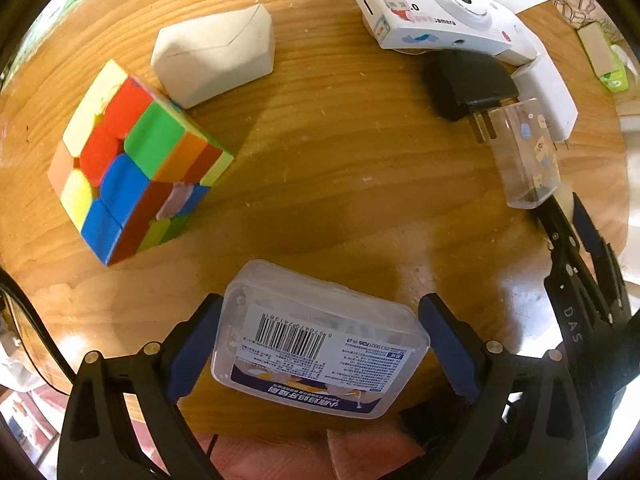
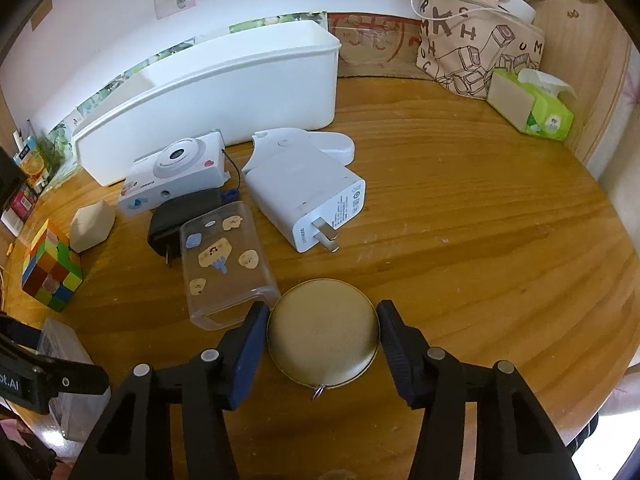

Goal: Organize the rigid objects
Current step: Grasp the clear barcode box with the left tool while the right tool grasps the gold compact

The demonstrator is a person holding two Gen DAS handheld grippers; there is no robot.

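My left gripper (image 1: 320, 344) is open around a clear plastic box (image 1: 320, 344) with a barcode label, lying on the wooden table; its pads stand just off the box's sides. My right gripper (image 2: 322, 338) is open around a round gold tin (image 2: 323, 330) with a small ring; the left pad is near its edge, the right pad slightly apart. A Rubik's cube (image 1: 132, 160), white stone-like block (image 1: 216, 56), white toy camera (image 1: 432, 8), black plug adapter (image 1: 468, 84) and clear phone case (image 1: 524, 152) lie ahead. A white charger (image 2: 308, 196) shows in the right wrist view.
A long white bin (image 2: 224, 92) stands at the back of the table. A printed pouch (image 2: 476, 48) and a green tissue pack (image 2: 532, 104) sit at the back right by a wooden wall. The right gripper's arm (image 1: 580, 280) shows in the left wrist view.
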